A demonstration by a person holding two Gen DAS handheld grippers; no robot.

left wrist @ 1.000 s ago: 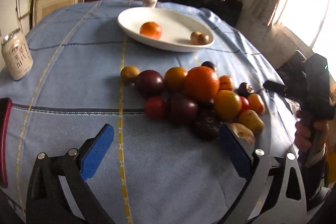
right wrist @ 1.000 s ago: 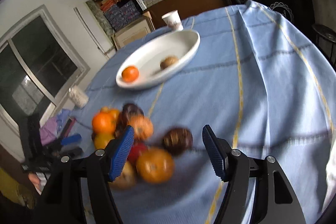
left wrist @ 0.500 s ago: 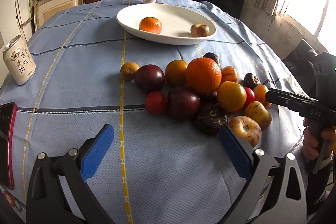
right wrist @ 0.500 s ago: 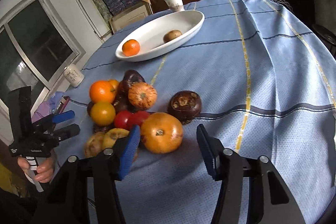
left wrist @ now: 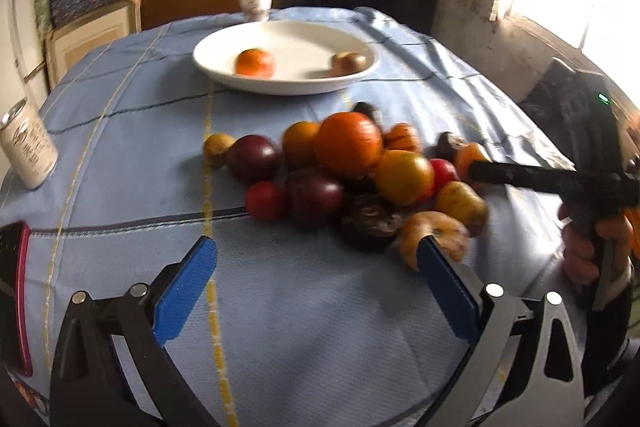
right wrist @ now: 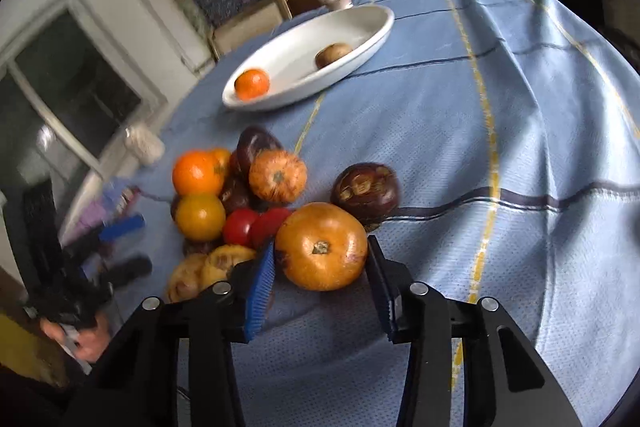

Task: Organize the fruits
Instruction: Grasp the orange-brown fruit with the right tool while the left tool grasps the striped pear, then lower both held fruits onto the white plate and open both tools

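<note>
A pile of several fruits [left wrist: 352, 171] lies on the blue cloth, also in the right wrist view [right wrist: 256, 203]. A white oval plate [left wrist: 288, 83] behind it holds an orange [left wrist: 256, 63] and a brown fruit [left wrist: 349, 63]. My right gripper [right wrist: 320, 267] is open, its blue pads [right wrist: 260, 283] on either side of a large orange fruit [right wrist: 322, 247], close to its skin. My left gripper [left wrist: 316, 287] is open and empty over bare cloth, in front of the pile. The right gripper's fingers [left wrist: 520, 179] reach into the pile from the right.
A drink can [left wrist: 28, 147] stands at the left. A paper cup [left wrist: 256, 5] stands behind the plate. A red-edged phone [left wrist: 14, 299] lies at the left edge. A dark wrinkled fruit [right wrist: 366, 193] sits just beyond the large orange fruit. Shelves and boxes fill the back.
My right gripper has moved forward and narrowed, so the large orange fruit now sits between its pads. My left gripper has stayed open and shifted only slightly.
</note>
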